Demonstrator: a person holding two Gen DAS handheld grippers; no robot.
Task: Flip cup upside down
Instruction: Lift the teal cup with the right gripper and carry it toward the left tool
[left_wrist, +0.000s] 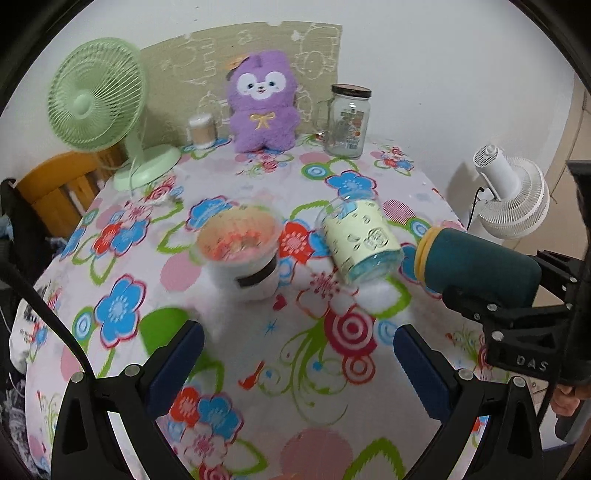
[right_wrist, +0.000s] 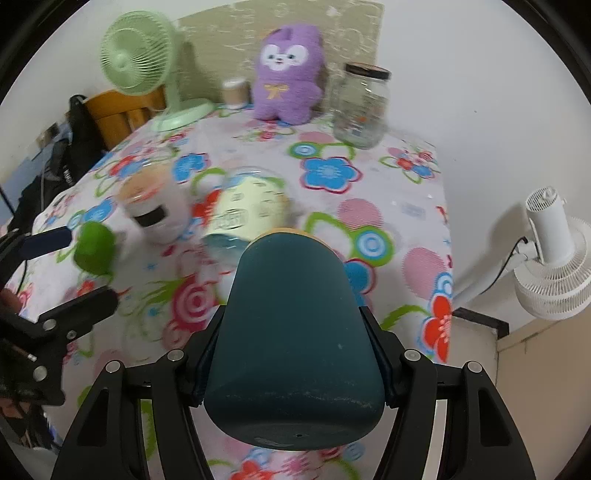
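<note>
My right gripper (right_wrist: 291, 354) is shut on a dark teal cup (right_wrist: 291, 332) with a yellow rim, held on its side above the table, rim pointing away from the camera. In the left wrist view the cup (left_wrist: 476, 266) hangs at the right, rim pointing left, in the right gripper (left_wrist: 517, 317). My left gripper (left_wrist: 299, 354) is open and empty over the flowered tablecloth (left_wrist: 258, 350). A clear cup with a pale yellow sleeve (left_wrist: 358, 240) lies on its side. A white tub (left_wrist: 240, 247) stands left of it.
At the back stand a green fan (left_wrist: 96, 99), a purple plush toy (left_wrist: 262, 103), a glass jar (left_wrist: 347, 122) and a small cup (left_wrist: 201, 129). A white fan (left_wrist: 513, 195) is off the table's right edge. A wooden chair (left_wrist: 55, 192) is at the left.
</note>
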